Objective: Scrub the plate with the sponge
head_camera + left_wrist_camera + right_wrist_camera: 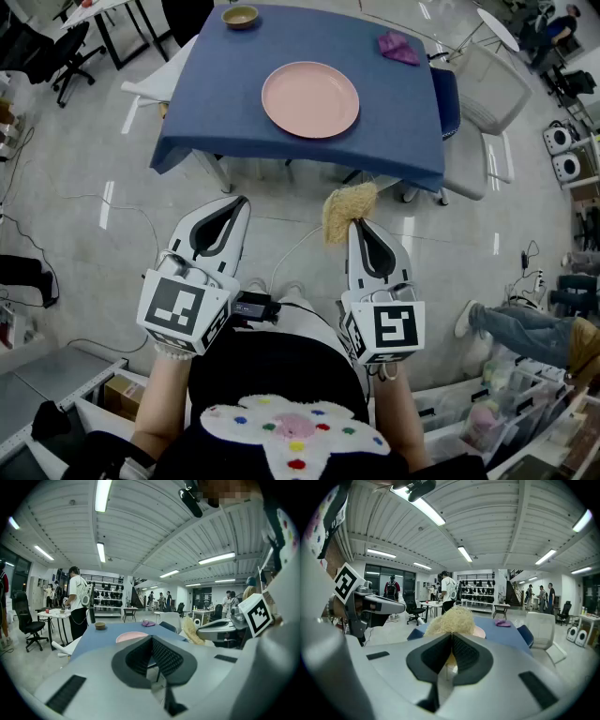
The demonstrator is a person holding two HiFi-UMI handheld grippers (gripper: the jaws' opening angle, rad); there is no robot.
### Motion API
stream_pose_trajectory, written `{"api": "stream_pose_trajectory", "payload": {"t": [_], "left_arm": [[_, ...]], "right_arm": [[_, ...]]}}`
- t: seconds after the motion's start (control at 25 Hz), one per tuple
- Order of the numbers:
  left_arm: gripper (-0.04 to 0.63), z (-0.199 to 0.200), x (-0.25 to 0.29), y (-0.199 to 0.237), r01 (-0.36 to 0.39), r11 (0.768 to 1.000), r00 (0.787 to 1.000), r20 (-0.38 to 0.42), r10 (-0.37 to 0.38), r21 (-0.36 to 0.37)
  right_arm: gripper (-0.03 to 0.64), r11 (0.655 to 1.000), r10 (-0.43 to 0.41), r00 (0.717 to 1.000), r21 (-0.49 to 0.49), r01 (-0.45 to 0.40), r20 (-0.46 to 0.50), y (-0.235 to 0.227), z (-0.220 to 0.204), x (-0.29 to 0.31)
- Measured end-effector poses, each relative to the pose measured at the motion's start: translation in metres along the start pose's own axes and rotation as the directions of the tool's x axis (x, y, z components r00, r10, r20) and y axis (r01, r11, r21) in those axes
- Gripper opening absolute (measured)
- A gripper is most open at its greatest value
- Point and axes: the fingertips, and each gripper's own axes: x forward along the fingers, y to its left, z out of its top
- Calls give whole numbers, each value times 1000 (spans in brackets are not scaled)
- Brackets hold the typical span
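While the person stood back from the blue counter (pixel 225 103), both claws were held low over the floor, short of the counter's near edge. At the left, the left claw (pixel 242 200) had its jaws pressed together with nothing between them. Beyond it, at the counter's far left corner, sat a small brown bowl (pixel 241 16). Near the middle of the counter lay the pink plate (pixel 310 98), flat and well apart from both claws. To the right of the left claw, the right claw (pixel 354 225) pinched a shaggy yellowish sponge (pixel 345 208). The sponge's tuft stuck out past the jaw tips, just in front of the counter's near edge. Toward the counter's far right corner lay a crumpled purple cloth (pixel 399 46).
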Motion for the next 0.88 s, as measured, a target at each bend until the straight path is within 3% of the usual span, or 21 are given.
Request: {"api": "stream_pose_trajectory", "payload": {"t": [0.44, 0.72, 0.76, 0.84, 0.88], "left_arm": [[11, 0, -3, -4, 1, 1000, 1000, -2, -1, 7], [12, -2, -2, -6, -31, 999, 1000, 0, 31, -19], [18, -3, -2, -6, -36, 999, 999, -1, 36, -29], [103, -5, -1, -7, -35, 998, 999, -7, 34, -49], [104, -6, 0, -8, -31, 998, 999, -9, 31, -57]], "right_arm": [[13, 1000, 8, 1000, -21, -7, 16, 2, 6, -4], [14, 1000, 10, 1000, 20, -10, 26, -6, 5, -7], [14, 1000, 9, 1000, 22, -10, 27, -7, 5, -7], [14, 1000, 10, 1000, 20, -10, 27, -9, 4, -8], [14, 1000, 11, 1000, 20, -11, 26, -10, 4, -8]]}}
